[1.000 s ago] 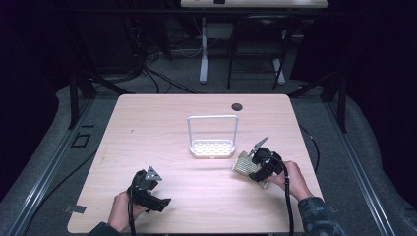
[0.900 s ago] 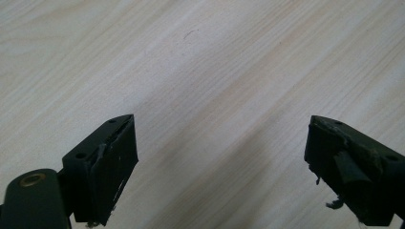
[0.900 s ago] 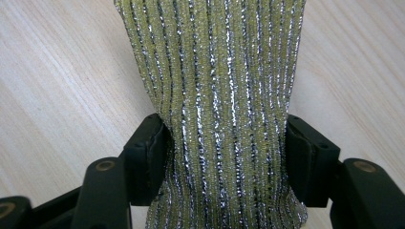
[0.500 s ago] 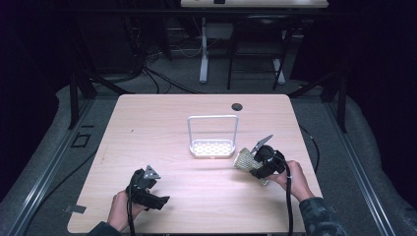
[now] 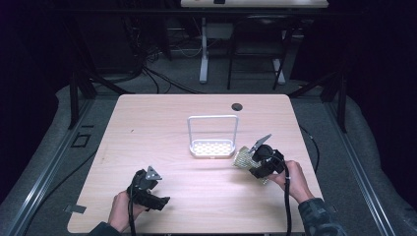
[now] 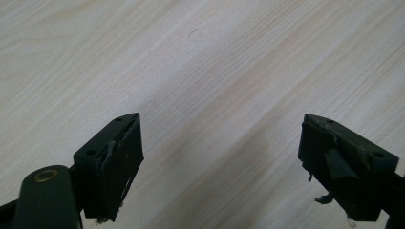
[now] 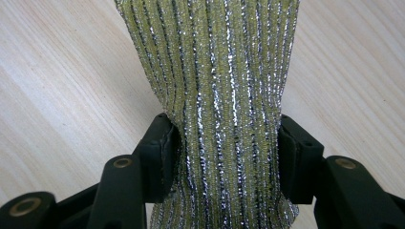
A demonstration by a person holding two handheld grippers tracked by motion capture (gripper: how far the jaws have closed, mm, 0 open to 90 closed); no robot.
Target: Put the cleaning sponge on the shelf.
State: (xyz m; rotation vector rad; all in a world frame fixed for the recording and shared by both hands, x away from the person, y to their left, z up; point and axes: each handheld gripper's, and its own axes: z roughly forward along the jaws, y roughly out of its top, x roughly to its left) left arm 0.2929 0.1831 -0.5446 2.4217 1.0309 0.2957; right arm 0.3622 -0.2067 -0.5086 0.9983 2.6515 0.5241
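Surface: light wooden surface (image 5: 162,128), broad bare area left and front.
Rack: white wire-handled perforated rack (image 5: 212,146), centre.
Left hand-held gripper (image 6: 219,157): jaws wide, empty, near front edge.
Right hand-held gripper (image 7: 224,143): clamps yellow-silver ribbed scouring sponge (image 7: 215,86), just right of rack.

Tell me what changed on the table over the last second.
The right gripper, shut on the yellow-silver sponge, carried it slightly toward the white rack. The left gripper shifted a little; its jaws are open and empty. The rack stayed put.
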